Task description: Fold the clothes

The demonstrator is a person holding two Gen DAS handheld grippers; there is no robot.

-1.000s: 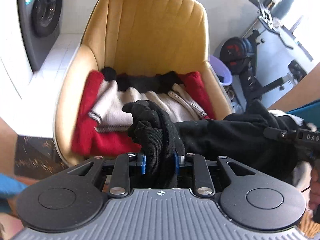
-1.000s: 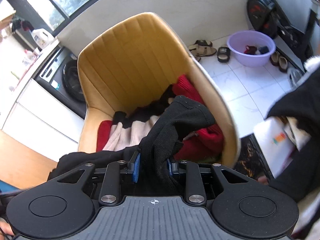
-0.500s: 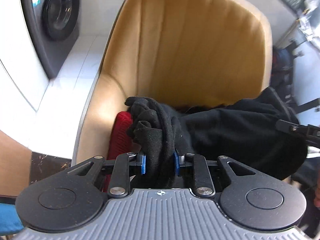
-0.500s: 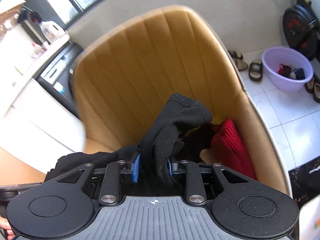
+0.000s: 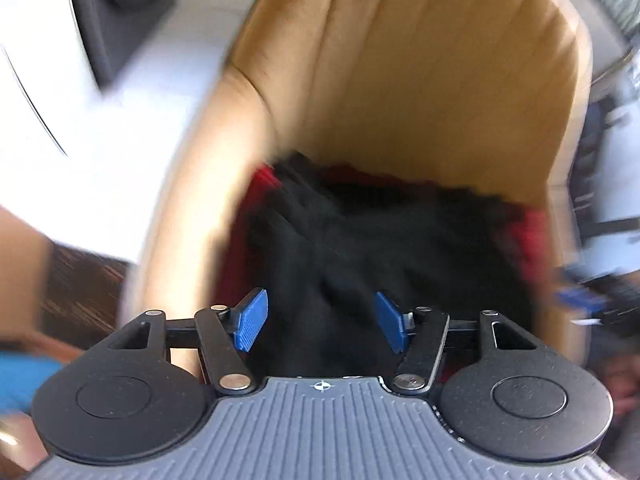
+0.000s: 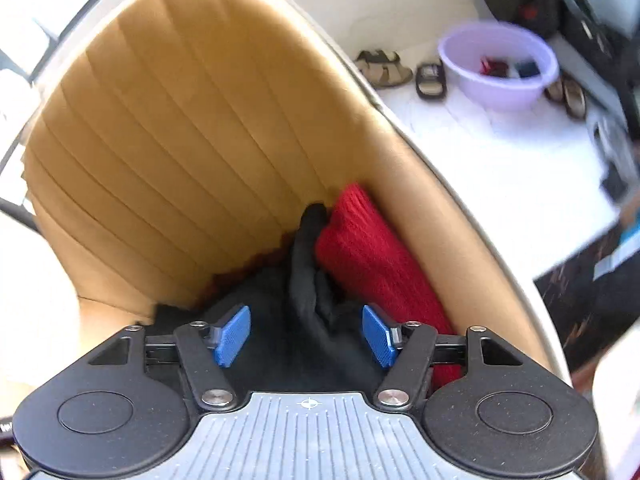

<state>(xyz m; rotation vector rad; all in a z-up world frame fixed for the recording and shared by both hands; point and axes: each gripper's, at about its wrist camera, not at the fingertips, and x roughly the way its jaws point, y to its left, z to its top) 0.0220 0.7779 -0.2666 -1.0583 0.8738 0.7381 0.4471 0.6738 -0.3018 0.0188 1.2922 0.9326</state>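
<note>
The left wrist view is blurred but shows the black garment (image 5: 360, 248) spread broadly over the seat of the tan chair (image 5: 420, 72), covering most of the red knit (image 5: 532, 236), which peeks out only at the left and right edges. It also takes in a dark washer (image 5: 120, 8) at far left. The right wrist view is sharper and looks at the chair's right side: there the red knit (image 6: 372, 248) lies bunched against the chair's (image 6: 180, 140) right wall, with a ridge of the black garment (image 6: 308, 264) standing up just left of it and touching it. Only this view shows the floor to the right, with a lilac basin (image 6: 500, 68) and sandals (image 6: 384, 68) beside it.

The left gripper (image 5: 320, 320) has its blue pads (image 5: 250, 318) spread wide; the black cloth lies between them, gripped by neither. The right gripper (image 6: 306, 336) is likewise wide open, its pads (image 6: 232, 334) apart on either side of the cloth ridge, not pinching it. The garment rests on the seat, over the red knit.
</note>
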